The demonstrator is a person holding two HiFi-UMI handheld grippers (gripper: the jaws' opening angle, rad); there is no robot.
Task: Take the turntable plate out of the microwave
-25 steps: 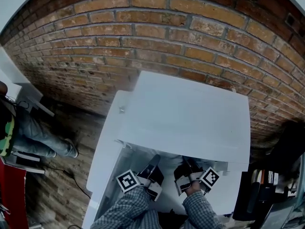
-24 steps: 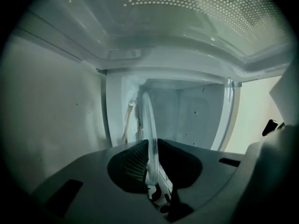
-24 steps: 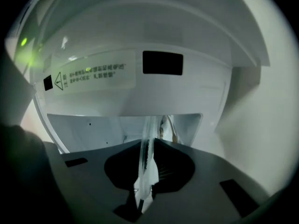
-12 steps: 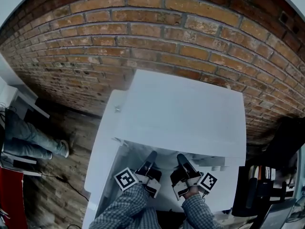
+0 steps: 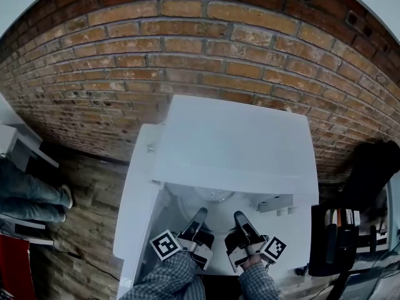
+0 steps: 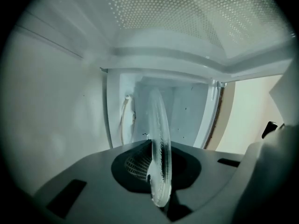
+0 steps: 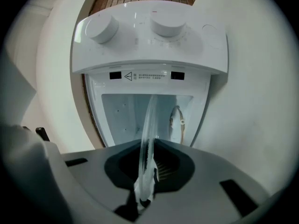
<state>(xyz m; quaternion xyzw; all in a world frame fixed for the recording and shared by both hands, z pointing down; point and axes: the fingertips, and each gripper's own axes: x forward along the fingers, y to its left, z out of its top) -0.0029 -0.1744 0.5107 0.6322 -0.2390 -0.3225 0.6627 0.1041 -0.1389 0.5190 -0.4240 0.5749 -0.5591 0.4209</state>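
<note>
Left gripper [image 5: 199,215] is at the mouth of the open microwave [image 5: 237,142], just right of the swung-out door [image 5: 140,192]. Its jaws are closing on the front rim of the turntable plate [image 6: 160,139], and the glass edge sits right in the gap between them. From above, a sliver of clear disc shows under the front edge of the oven's roof. So I judge the plate to be mostly inside the cavity, with only its near rim out toward me.

Over to the right gripper [image 5: 240,217]: it's pinching that same rim a little further along, jaws narrowed down onto the glass. Beyond it I can see the cavity and the two knobs [image 7: 135,26] of the control panel.

As for handling, this looks like thick moulded glass. I'd expect it to be stiff, fairly weighty for its size, slick against the pads and unforgiving if dropped or knocked on the frame. The raised rim is the only sensible place to hold it, one grip on each side of centre. It needs to stay level so it can't pivot out of either pinch.
</note>
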